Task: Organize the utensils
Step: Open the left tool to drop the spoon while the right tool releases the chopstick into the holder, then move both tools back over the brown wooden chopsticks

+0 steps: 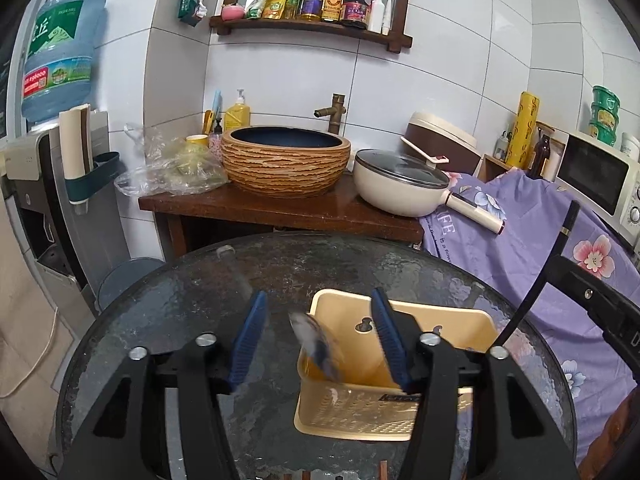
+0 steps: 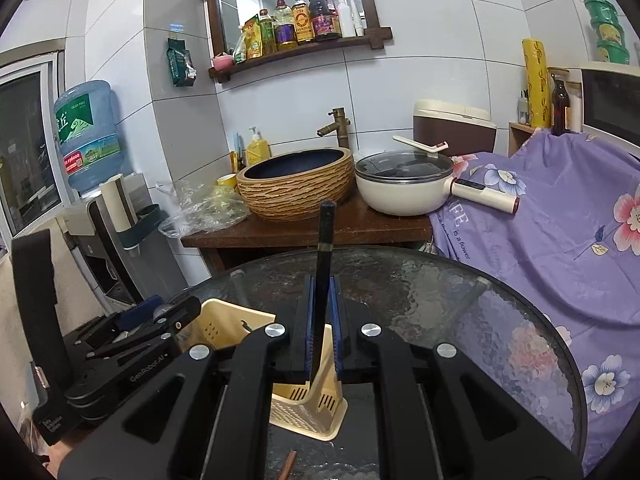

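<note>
**Claw grip on a slim, slick handle**

Right claw [image 2: 320,344] clamps the black handle [image 2: 325,248] mid-shaft above the caddy [image 2: 308,408]; it's stiff, light, slippery, so hold near its middle. Left claw [image 1: 316,340] gapes around a blurred spoon [image 1: 316,344] over the counter [image 1: 200,292].

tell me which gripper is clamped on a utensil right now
The right gripper: it is shut on the dark handle above the beige utensil basket. The left gripper is open, a blurred spoon loose between its pads.
</note>
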### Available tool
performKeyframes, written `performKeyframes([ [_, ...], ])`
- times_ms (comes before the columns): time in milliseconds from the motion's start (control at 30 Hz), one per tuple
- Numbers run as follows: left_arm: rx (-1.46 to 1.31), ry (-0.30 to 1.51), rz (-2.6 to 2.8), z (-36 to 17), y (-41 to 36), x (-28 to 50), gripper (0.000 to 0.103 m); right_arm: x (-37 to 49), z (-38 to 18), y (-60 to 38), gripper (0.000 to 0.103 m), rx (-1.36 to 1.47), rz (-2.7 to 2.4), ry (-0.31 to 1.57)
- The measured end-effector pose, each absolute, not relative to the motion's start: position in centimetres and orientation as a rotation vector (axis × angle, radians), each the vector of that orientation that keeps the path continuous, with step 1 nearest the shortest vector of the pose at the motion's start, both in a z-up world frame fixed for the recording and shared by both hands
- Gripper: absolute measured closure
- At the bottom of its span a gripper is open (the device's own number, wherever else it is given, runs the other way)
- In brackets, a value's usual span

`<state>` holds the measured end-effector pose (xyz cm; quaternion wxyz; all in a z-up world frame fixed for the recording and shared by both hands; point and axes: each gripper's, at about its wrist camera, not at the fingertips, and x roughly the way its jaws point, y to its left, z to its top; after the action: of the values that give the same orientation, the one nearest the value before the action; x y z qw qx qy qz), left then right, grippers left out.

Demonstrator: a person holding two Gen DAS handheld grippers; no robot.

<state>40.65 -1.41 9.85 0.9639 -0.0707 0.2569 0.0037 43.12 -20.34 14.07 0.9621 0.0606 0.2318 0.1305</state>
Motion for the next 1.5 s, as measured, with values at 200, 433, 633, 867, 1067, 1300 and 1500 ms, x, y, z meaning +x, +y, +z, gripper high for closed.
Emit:
performKeyframes([
  [200, -0.157, 0.49, 0.011, 10.6, -0.8, 39.2, 0.033, 41.9, 13.6, -20.9, 0.053, 0.127, 0.254, 0.454],
  [433, -0.2, 0.526, 0.024, 9.5, 1.4, 36.3, 0.028, 39.7, 11.8, -21.9, 0.05, 0.133, 0.266, 0.513],
  [633, -0.159, 0.607, 0.016, 6.7, 2.5, 32.4, 0.025, 37.0, 7.6, -23.1, 0.047, 0.142, 0.306, 0.649],
  [867, -0.089, 0.729, -0.017, 2.1, 2.4, 28.7, 0.026, 33.2, 1.2, -22.8, 0.047, 0.031, 0.307, 0.806],
  [1067, -0.075, 0.81, -0.05, -0.9, 2.0, 27.0, 0.028, 30.9, -2.3, -22.9, 0.047, 0.023, 0.313, 0.889],
  [1300, -0.032, 0.863, -0.088, -2.7, 0.4, 26.1, 0.036, 30.3, -3.5, -22.3, 0.055, 0.001, 0.296, 0.936],
  [1500, -0.025, 0.875, -0.087, -3.3, 0.1, 26.1, 0.039, 30.6, -4.1, -22.7, 0.059, 0.01, 0.275, 0.963],
])
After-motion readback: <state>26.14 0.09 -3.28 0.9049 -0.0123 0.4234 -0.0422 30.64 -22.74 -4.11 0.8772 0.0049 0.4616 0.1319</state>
